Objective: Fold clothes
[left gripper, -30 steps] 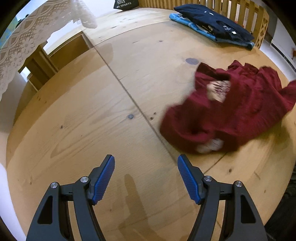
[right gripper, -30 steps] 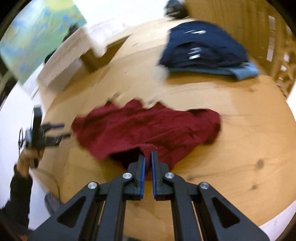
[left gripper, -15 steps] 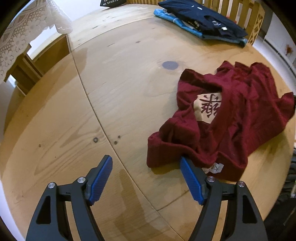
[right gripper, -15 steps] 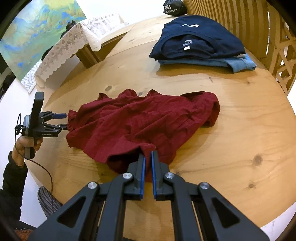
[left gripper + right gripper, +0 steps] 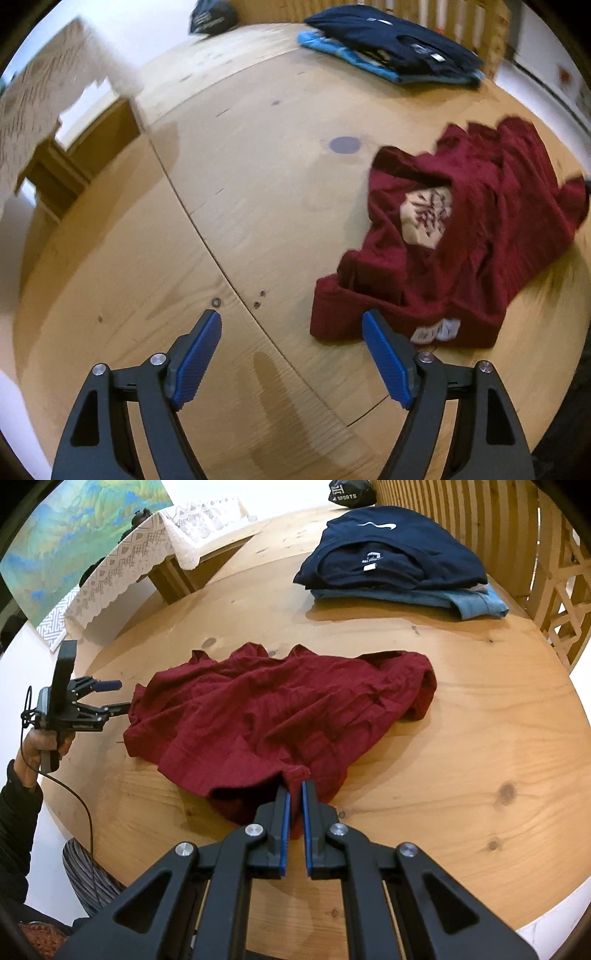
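**Crumpled red shirt being pinched at one edge on a round wooden table**

The right gripper (image 5: 294,794) is being held closed on a fold of the dark red shirt (image 5: 280,709), at the edge nearest its camera. The left gripper (image 5: 291,354) is being held wide open and empty, its right pad just beside the shirt's ribbed hem (image 5: 369,314); actual contact cannot be told, as that view is blurred.

The shirt is lying bunched on the wooden table (image 5: 480,738), with a pale printed patch (image 5: 424,218) and a white label (image 5: 436,330) showing. It is judged to be light, soft and limp, likely to sag and slide when lifted, so it is best taken at the hem corners or shoulders and spread flat first.

No containers are being shown. A folded stack of dark blue clothes (image 5: 388,557) on a lighter blue garment (image 5: 476,603) is resting well apart, at the far edge.
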A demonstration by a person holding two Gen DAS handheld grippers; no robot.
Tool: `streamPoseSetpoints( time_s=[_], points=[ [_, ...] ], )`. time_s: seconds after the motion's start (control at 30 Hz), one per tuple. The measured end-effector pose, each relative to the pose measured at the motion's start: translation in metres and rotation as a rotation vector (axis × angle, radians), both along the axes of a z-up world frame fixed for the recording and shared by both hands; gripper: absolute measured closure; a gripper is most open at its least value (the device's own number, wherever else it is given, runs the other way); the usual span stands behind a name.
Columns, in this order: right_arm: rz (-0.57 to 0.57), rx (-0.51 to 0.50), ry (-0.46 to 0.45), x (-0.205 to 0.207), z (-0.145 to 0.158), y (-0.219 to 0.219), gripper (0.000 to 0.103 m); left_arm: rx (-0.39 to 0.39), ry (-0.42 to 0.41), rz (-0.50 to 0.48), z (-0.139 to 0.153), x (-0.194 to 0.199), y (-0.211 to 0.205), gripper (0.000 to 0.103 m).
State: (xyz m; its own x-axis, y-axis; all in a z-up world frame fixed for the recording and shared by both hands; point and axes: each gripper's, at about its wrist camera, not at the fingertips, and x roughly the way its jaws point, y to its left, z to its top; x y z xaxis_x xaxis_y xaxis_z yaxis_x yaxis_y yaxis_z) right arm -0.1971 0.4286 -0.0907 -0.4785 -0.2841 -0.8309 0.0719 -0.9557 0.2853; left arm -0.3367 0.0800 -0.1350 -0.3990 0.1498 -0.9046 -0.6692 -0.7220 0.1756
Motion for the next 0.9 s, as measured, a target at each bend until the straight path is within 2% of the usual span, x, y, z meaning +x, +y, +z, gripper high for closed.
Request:
streamPoseSetpoints(
  time_s=[0.13,0.27,0.4,0.5,0.6,0.63,0.8,0.9],
  points=[
    [0.006,0.001,-0.016,0.000,-0.005,-0.004,0.097,-0.003,-0.015,-0.027,0.000,0.000,0.001,0.025],
    [0.013,0.002,-0.025,0.002,-0.007,-0.008,0.097,0.010,0.027,-0.065,0.009,0.004,-0.002,0.025],
    [0.014,0.001,-0.026,0.000,-0.007,-0.010,0.097,0.162,-0.168,-0.135,0.004,-0.004,-0.007,0.025],
    [0.019,0.000,-0.029,-0.001,-0.008,-0.011,0.097,0.228,-0.248,-0.120,0.001,-0.014,-0.007,0.025],
    [0.023,0.009,-0.036,-0.002,-0.009,-0.012,0.097,0.249,-0.302,-0.093,-0.005,-0.026,-0.007,0.030],
    [0.022,0.009,-0.038,-0.002,-0.010,-0.011,0.097,0.250,-0.323,-0.089,-0.007,-0.029,-0.006,0.036],
    [0.035,0.013,-0.038,-0.004,-0.011,-0.012,0.097,0.233,-0.339,-0.099,-0.012,-0.028,-0.003,0.038],
    [0.037,0.022,-0.043,-0.005,-0.014,-0.014,0.097,0.243,-0.343,-0.098,-0.011,-0.032,-0.004,0.049]
  ],
)
